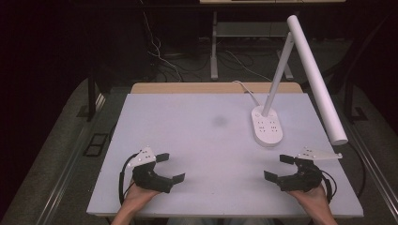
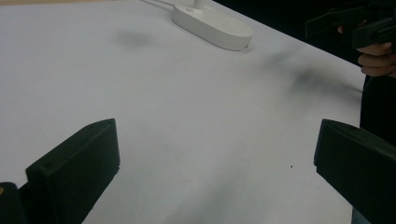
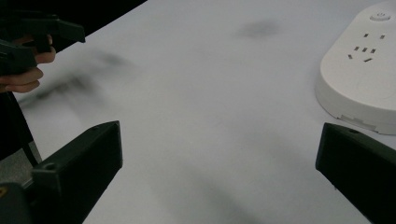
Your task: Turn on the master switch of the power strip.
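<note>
Desk lamp [image 1: 300,79], white, stood on table [image 1: 197,140] toward far right corner, oval base [image 1: 268,125] flat, stem leaning up and right, long head sloping back down toward near right edge. Lay ahead of right gripper [image 1: 280,168] and slightly to its right, near; well apart from left gripper [image 1: 171,168], diagonally across bare top. Base long axis ran roughly near-to-far. Both grippers rested near front edge, jaws spread wide, nothing between them. Judged right hand the nearer for any reach.
</note>
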A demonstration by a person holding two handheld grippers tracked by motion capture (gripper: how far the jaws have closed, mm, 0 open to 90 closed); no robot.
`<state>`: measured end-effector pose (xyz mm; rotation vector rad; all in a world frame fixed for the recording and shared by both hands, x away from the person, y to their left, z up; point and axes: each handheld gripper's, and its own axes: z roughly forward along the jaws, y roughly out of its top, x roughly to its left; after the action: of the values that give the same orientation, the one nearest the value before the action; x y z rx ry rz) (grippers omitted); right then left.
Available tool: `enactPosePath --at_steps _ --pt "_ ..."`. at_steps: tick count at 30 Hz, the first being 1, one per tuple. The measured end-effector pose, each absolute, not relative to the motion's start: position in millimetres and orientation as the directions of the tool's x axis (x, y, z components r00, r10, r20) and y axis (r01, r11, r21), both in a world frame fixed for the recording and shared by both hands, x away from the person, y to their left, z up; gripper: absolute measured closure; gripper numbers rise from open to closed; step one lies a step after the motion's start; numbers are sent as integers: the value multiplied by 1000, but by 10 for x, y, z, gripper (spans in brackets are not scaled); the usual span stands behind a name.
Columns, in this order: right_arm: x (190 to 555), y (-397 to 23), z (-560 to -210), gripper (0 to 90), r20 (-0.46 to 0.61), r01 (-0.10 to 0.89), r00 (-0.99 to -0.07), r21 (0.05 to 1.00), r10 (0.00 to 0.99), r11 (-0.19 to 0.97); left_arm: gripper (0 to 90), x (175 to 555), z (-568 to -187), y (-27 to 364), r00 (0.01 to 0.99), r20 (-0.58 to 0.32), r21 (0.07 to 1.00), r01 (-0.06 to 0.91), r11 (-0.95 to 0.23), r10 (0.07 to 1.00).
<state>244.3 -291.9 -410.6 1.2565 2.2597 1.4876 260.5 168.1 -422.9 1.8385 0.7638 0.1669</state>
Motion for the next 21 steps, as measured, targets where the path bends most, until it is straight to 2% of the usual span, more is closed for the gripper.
enactPosePath --at_steps 21 --pt "2455 -2842 -4063 1 278 568 -641 799 716 198 0 2616 -4245 1679 779 -244 877 431 -211 578"
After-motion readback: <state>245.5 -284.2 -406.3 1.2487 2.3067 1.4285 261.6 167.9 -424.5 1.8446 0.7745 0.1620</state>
